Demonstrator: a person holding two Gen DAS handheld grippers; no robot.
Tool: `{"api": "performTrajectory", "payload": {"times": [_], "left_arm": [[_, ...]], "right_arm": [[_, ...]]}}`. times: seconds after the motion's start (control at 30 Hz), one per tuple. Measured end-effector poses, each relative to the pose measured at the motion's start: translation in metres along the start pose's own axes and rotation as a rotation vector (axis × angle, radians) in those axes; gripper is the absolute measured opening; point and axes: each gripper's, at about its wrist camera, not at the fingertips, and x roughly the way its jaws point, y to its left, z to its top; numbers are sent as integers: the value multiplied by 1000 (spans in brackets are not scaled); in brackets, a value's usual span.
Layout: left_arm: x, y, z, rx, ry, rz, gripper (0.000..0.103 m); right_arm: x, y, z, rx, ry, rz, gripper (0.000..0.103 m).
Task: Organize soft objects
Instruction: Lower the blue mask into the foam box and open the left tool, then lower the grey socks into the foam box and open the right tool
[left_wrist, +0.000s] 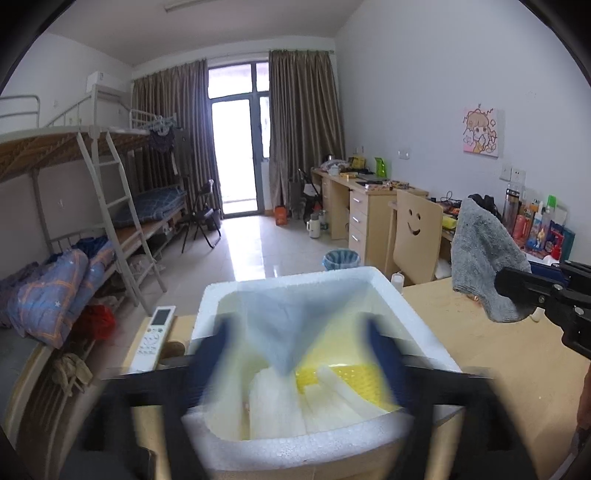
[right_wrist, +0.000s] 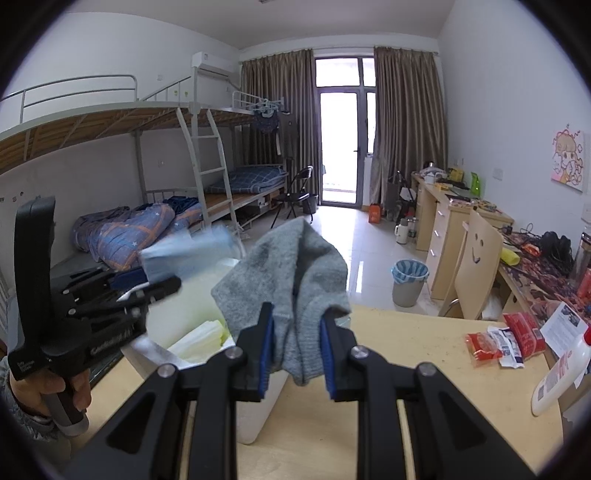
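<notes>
A white foam box (left_wrist: 406, 306) stands on the wooden table and holds white and yellow soft pieces (left_wrist: 332, 384). My left gripper (left_wrist: 295, 347) is over the box, jaws wide apart and motion-blurred. A pale blue cloth (left_wrist: 291, 325) hangs blurred between the fingers; whether they touch it is unclear. It also shows in the right wrist view (right_wrist: 184, 254). My right gripper (right_wrist: 297, 350) is shut on a grey knitted cloth (right_wrist: 291, 273), held above the table right of the box (right_wrist: 255, 417). The grey cloth also shows in the left wrist view (left_wrist: 484, 258).
A white remote (left_wrist: 155, 338) lies left of the box. Red snack packets (right_wrist: 506, 339), a leaflet and a white bottle (right_wrist: 561, 373) lie on the table's right side. Beyond are a smiley-face chair (left_wrist: 413, 236), bin, desks and bunk beds.
</notes>
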Motion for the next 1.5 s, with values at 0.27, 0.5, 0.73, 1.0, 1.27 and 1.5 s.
{"api": "performTrajectory", "payload": {"times": [0.27, 0.5, 0.73, 1.0, 1.27, 1.5], "left_arm": [[-6, -4, -2, 16, -39, 32, 103], [-12, 4, -2, -5, -51, 46, 103], [-22, 12, -4, -16, -71, 89, 103], [-38, 33, -9, -39, -76, 159, 103], [-59, 59, -15, -67, -80, 247, 103], [-73, 69, -22, -85, -75, 298, 103]], "right_arm": [[1, 5, -3, -3, 4, -6, 26], [3, 3, -1, -7, 10, 3, 26], [11, 6, 1, -12, 19, 23, 26], [24, 25, 4, -52, 40, 78, 26], [35, 49, 10, -96, 43, 151, 26], [45, 58, 11, -109, 51, 182, 26]]}}
